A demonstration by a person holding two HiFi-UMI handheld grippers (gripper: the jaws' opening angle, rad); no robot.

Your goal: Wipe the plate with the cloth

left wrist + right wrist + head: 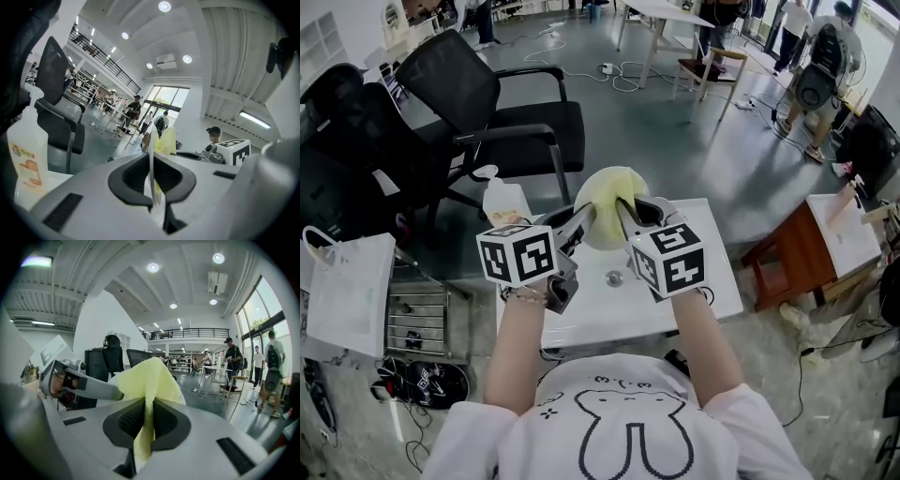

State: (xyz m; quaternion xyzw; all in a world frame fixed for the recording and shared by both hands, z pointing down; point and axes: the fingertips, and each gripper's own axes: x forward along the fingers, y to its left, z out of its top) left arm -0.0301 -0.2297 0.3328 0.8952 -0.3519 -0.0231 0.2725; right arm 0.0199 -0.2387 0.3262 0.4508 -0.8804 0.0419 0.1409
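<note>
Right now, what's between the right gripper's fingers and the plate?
Only the yellow cloth, pinched in the right gripper and draped against the plate; the right gripper view shows it.

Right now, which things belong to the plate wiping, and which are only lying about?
In use:
plate, clamped by the left gripper
cloth, clamped by the right gripper

Lying about:
bottle
chair
bag

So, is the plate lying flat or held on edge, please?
On edge: the left tongs clamp the plate, seen as a thin upright line.
</note>
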